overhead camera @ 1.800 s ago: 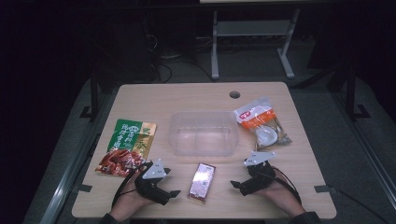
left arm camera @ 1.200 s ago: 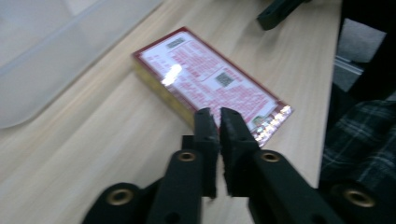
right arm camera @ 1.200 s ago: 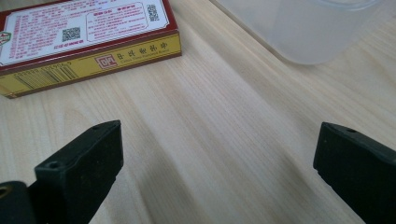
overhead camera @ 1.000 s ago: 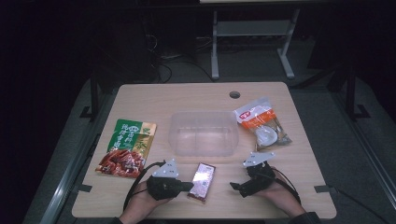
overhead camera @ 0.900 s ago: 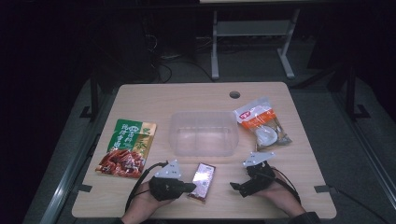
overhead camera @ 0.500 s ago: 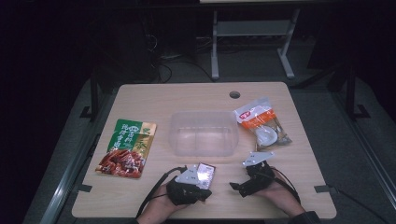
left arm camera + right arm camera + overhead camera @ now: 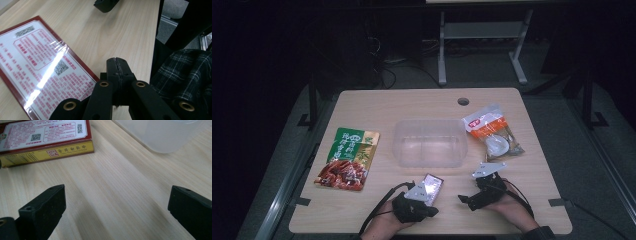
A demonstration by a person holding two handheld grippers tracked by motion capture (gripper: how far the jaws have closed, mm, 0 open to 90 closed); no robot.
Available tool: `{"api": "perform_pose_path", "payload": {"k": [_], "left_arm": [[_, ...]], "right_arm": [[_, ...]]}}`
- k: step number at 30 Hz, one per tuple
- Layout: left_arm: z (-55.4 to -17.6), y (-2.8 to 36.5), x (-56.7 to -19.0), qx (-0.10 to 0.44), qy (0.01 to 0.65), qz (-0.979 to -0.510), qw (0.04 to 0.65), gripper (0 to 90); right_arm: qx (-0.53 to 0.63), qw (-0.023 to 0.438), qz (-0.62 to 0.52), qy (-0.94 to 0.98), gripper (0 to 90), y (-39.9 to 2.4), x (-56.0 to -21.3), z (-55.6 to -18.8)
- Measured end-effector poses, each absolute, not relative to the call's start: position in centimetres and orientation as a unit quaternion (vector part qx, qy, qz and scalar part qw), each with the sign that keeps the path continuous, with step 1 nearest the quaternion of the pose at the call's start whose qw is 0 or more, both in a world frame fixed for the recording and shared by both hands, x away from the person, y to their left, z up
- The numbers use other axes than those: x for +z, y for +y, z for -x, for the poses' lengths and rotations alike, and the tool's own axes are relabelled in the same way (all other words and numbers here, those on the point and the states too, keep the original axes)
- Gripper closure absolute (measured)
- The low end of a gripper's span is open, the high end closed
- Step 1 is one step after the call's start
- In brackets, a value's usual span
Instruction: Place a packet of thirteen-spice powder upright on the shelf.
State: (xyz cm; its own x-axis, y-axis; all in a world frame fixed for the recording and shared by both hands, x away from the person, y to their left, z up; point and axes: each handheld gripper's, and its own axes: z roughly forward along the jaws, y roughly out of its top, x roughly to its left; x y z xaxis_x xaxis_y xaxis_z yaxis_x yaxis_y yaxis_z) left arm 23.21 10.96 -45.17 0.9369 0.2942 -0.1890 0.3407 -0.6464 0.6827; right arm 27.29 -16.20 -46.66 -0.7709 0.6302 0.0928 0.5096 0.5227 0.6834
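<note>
A flat red-and-white box (image 7: 433,185) lies on the wooden table (image 7: 412,107) near its front edge. My left gripper (image 7: 428,212) rests just on the near side of the box. In the left gripper view its jaws (image 7: 117,61) are pressed together with nothing between them, and the box (image 7: 42,67) lies flat beside them. My right gripper (image 7: 465,200) sits to the right of the box with its jaws wide apart over bare wood (image 7: 116,200). The box's yellow side (image 7: 47,153) faces it from a short way off.
A clear plastic container (image 7: 430,142) stands in the middle of the table, its corner in the right gripper view (image 7: 162,135). A green snack pouch (image 7: 348,158) lies at the left, a white-and-orange pouch (image 7: 492,132) at the right. A plaid sleeve (image 7: 185,75) hangs past the table's edge.
My left hand has slid right along the front edge until its gripper sits against the near end of the box. The right gripper has stayed where it was.
</note>
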Motion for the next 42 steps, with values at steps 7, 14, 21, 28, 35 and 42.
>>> {"api": "perform_pose_path", "payload": {"k": [7, 14, 21, 28, 35, 42], "left_arm": [[-23.4, 12.1, -45.1, -0.023, 0.186, -0.908, 0.374, 89.7], [-23.9, 13.5, -45.1, -0.02, 0.201, -0.906, 0.371, 89.7], [-24.5, 14.6, -44.9, -0.006, 0.209, -0.907, 0.364, 89.7], [-25.1, 15.6, -44.8, 0.006, 0.218, -0.909, 0.356, 89.7], [-25.7, 16.5, -44.8, 0.02, 0.231, -0.91, 0.345, 89.6], [-25.7, 16.7, -44.4, 0.015, 0.226, -0.905, 0.36, 83.0]], "right_arm": [[0.365, 0.083, -0.327, 0.867, 1.1, -16.2, -46.6, -27.2], [0.363, 0.084, -0.323, 0.87, 1.1, -16.1, -46.7, -27.2], [0.36, 0.083, -0.323, 0.871, 1.1, -16.0, -46.7, -27.2], [0.357, 0.085, -0.32, 0.873, 1.1, -15.9, -46.8, -27.2], [0.355, 0.087, -0.319, 0.875, 1.2, -15.9, -46.8, -27.2], [0.356, 0.088, -0.31, 0.877, 1.2, -15.8, -46.8, -27.1]]}}
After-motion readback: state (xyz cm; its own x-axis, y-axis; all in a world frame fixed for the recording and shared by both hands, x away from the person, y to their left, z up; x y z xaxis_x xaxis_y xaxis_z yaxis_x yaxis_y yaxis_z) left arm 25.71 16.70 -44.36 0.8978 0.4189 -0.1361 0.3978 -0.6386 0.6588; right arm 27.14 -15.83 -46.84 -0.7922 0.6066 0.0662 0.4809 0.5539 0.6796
